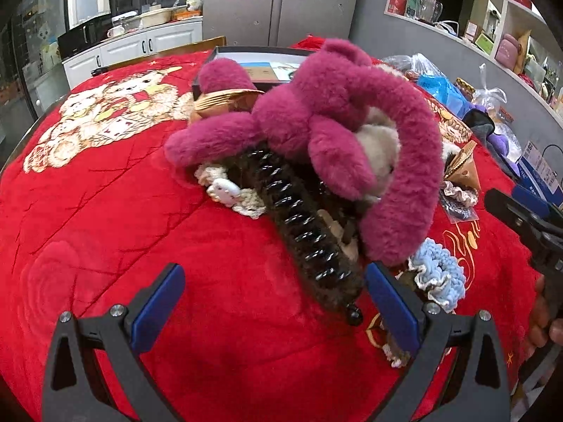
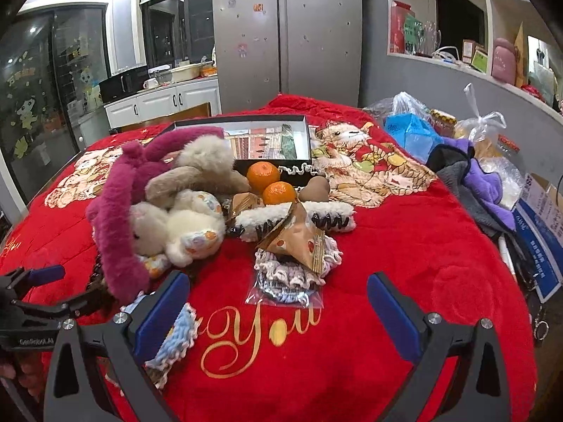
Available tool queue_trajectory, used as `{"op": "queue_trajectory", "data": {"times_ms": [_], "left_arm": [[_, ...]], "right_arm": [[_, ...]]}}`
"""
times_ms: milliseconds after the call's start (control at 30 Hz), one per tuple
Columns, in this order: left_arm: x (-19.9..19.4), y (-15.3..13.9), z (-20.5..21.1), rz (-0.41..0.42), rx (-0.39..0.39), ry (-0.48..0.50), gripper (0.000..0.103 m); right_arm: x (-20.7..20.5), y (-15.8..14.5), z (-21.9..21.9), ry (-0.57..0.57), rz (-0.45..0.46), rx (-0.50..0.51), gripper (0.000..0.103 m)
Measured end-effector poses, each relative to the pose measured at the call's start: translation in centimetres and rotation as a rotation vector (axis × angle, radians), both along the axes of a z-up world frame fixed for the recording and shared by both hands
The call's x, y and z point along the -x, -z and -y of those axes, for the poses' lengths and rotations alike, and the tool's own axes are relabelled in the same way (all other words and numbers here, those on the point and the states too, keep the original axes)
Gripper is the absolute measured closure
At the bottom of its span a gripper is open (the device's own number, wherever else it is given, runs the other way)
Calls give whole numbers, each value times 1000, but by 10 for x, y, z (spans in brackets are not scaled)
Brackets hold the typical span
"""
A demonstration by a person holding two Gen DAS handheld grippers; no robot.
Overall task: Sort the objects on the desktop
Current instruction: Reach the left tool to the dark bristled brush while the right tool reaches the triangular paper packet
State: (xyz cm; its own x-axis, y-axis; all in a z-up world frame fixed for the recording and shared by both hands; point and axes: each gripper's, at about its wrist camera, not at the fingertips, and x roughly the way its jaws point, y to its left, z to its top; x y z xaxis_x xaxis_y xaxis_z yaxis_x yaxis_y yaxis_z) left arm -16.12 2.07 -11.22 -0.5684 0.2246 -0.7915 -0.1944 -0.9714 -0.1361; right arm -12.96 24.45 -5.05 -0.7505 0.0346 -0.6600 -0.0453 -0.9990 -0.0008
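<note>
Left wrist view: the left gripper (image 1: 274, 302) hangs over the red blanket (image 1: 105, 211), fingers spread wide and holding nothing. Between them, toward 12 o'clock, lies a dark furry hair claw (image 1: 309, 232), its near tip just ahead of the right-hand blue pad. A pink plush (image 1: 334, 116) sprawls across the claw's far end, with a cream knit piece (image 1: 228, 190) at 10 o'clock of the claw and a blue scrunchie (image 1: 440, 274) at 3 o'clock. The right gripper (image 1: 527, 218) shows at the right edge.

Right wrist view: that gripper (image 2: 278, 309) is likewise spread and empty. A white plush (image 2: 183, 225) lies at 10 o'clock, two oranges (image 2: 271, 183) and a black box (image 2: 267, 140) at 12, and a tan wedge packet (image 2: 299, 242) on a bagged scrunchie (image 2: 285, 281) just ahead.

Likely risks: closing on the claw could snag the pink plush resting on it and drag the whole heap; the blue pad may also catch the blue scrunchie close beside it. The oranges could roll if the pile shifts.

The blanket is soft and quilted, so things sink and tilt. Behind stand a steel fridge (image 2: 285, 35), white cabinets (image 2: 162, 102) at 10 o'clock and cluttered shelves (image 2: 492, 35) at 2 o'clock.
</note>
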Motion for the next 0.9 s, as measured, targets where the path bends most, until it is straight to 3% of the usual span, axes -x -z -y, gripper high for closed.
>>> {"op": "queue_trajectory", "data": {"times_ms": [300, 567, 667, 767, 833, 900], "left_arm": [[15, 11, -26, 19, 67, 44, 0], [20, 16, -27, 4, 88, 50, 0], [20, 17, -25, 7, 77, 50, 0], [21, 17, -25, 5, 83, 51, 0], [20, 17, -25, 2, 72, 55, 3], [17, 14, -25, -16, 73, 56, 21]], "right_arm": [[41, 12, -8, 14, 43, -15, 0], [66, 25, -18, 43, 44, -49, 0], [71, 34, -23, 47, 68, -18, 0], [70, 33, -29, 32, 62, 28, 7], [69, 33, -30, 13, 58, 50, 20], [67, 31, -25, -20, 46, 63, 33]]}}
